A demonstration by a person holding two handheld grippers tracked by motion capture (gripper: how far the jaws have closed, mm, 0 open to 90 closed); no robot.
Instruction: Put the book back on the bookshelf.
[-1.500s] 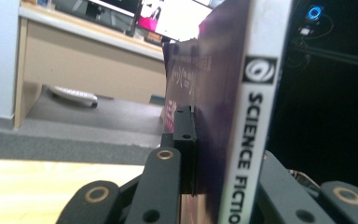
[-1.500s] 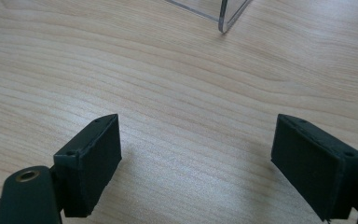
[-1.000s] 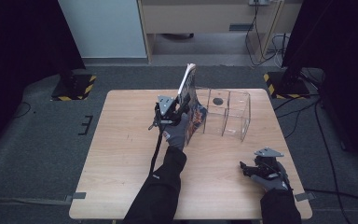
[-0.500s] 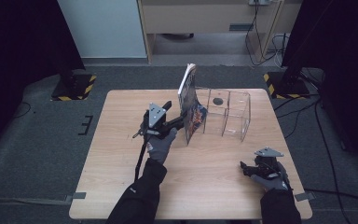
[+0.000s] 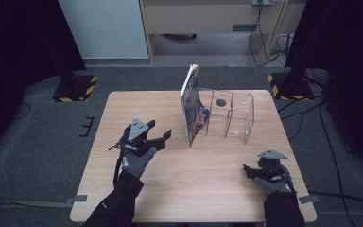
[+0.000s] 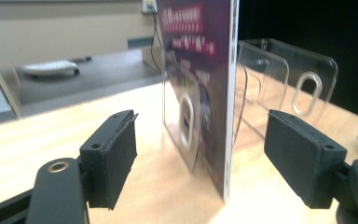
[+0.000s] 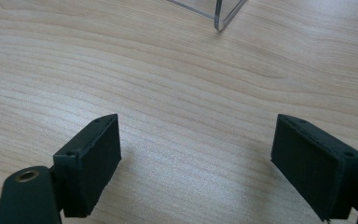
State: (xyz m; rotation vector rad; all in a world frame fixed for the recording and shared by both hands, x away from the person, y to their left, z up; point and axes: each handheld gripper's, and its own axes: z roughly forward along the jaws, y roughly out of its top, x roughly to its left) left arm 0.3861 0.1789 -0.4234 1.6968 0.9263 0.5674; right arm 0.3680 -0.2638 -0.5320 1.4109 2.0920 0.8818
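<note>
Magazine (image 5: 192,106) stood upright on the worktop (image 5: 137,189), set in the end slot of the clear acrylic rack (image 5: 231,116), and we judged it had just been let go there. Our left gripper (image 5: 167,135) had its jaws apart: they had just been opening, with nothing pressed between the pads, and it sat a little way to the left of the magazine, pointing at it. Our right gripper (image 5: 246,169) rested low near the front right corner, jaws spread wide over bare wood and holding nothing; we took it to be parked so that it stayed out of the way.

From the left gripper view we looked at the magazine's edge (image 6: 230,93) head on, framed between the two pads but well beyond them, with the rack's clear dividers and their oval cut-outs behind it, which the high view left faint. The right gripper view gave us wood grain and one corner of the rack (image 7: 221,16). The high view alone showed both hands against the whole worktop.
</note>
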